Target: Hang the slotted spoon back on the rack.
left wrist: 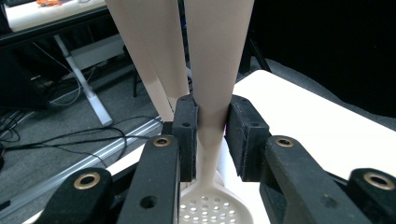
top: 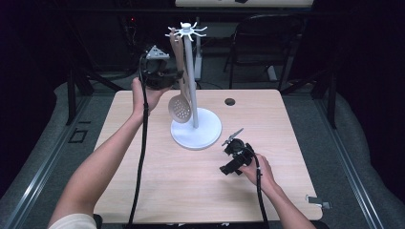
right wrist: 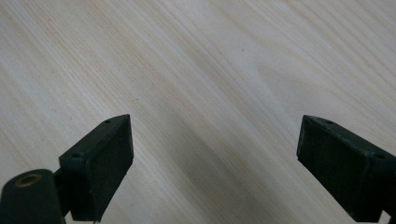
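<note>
High view: the slotted spoon [top: 181, 108] hangs upright beside the pole of the white rack [top: 196, 129] on the desk [top: 157, 181], handle up, perforated bowl down. The left gripper [top: 177, 74] clasps its handle; whether the top is on a hook I cannot tell.

Left gripper view: fingers [left wrist: 186, 135] pinch the narrow neck.

Right gripper view: fingers [right wrist: 100, 168] spread wide, empty, over the desk.

light wood table [top: 157, 191]; white stand base [top: 196, 135] resting near centre.
</note>
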Action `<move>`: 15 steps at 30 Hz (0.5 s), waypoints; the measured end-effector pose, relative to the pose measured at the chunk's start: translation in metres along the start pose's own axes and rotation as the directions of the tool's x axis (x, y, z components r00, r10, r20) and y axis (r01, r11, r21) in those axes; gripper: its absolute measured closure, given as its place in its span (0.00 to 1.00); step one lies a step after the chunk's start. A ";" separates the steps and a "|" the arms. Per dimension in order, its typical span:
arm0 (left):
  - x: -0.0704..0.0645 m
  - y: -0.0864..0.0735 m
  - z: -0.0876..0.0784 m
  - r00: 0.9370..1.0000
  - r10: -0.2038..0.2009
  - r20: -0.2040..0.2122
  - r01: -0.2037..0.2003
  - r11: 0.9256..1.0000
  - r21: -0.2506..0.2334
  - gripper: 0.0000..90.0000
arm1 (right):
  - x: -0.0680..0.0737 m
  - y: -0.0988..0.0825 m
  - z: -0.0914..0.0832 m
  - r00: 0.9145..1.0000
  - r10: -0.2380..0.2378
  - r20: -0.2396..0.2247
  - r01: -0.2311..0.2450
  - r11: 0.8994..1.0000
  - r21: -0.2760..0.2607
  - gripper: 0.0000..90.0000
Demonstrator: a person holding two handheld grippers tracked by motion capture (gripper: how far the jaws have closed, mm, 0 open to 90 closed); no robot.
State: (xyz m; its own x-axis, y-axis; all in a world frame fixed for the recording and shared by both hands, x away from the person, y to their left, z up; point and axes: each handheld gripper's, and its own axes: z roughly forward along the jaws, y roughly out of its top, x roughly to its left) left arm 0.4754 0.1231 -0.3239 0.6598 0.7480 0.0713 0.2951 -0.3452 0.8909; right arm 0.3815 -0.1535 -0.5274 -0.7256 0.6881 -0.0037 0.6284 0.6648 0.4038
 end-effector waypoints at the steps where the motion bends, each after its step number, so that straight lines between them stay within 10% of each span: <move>1: 0.000 0.000 0.000 1.000 -0.002 -0.001 0.002 1.000 -0.005 0.82 | 0.000 0.000 0.000 1.000 -0.002 0.000 0.002 1.000 0.000 0.12; 8: 0.000 -0.006 -0.005 1.000 0.013 -0.014 -0.013 1.000 -0.023 0.80 | 0.000 0.000 0.000 1.000 0.002 0.003 -0.002 1.000 -0.006 0.12; 15: -0.002 -0.013 -0.020 0.999 0.017 -0.036 -0.017 1.000 -0.008 0.50 | 0.000 -0.001 -0.001 1.000 0.006 0.000 -0.006 1.000 -0.012 0.12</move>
State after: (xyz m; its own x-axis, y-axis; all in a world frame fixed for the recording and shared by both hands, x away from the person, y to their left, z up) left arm 0.4564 0.1368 -0.3265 0.6394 0.7621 0.1021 0.2783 -0.3532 0.8932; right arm 0.3809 -0.1546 -0.5264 -0.7218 0.6921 -0.0015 0.6291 0.6571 0.4152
